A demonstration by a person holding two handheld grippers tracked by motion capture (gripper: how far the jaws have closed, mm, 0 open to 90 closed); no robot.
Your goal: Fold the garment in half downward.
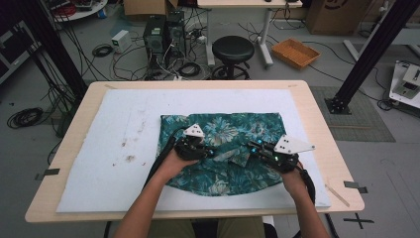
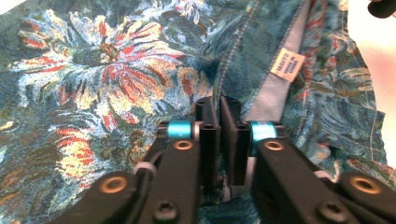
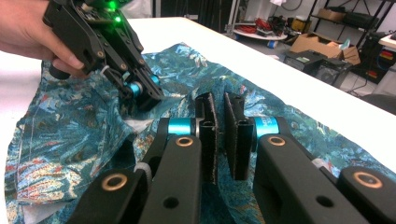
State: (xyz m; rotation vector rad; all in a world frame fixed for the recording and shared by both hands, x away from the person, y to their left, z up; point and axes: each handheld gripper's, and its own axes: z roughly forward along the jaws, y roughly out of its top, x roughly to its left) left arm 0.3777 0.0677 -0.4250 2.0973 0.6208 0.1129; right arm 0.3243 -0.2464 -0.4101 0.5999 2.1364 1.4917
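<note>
A teal floral garment (image 1: 223, 131) lies spread on the white foam pad (image 1: 124, 129). My left gripper (image 1: 212, 151) rests low on its middle. In the left gripper view its jaws (image 2: 218, 106) stand together over a stitched seam beside the grey inner lining and a small yellow label (image 2: 287, 64), pinching a fold of the cloth (image 2: 116, 70). My right gripper (image 1: 250, 146) sits to the right, pointing at the left one. Its jaws (image 3: 219, 105) are shut with a thin slit, just above the cloth (image 3: 70, 135). Farther off in that view, the left gripper (image 3: 149, 100) presses its tips into the fabric.
The pad covers most of a wooden table (image 1: 317, 129). Beyond the far edge stand a black stool (image 1: 233, 49), an orange tray (image 1: 296, 52) and cables on the floor. Bare pad lies to the left of the garment and along the far side.
</note>
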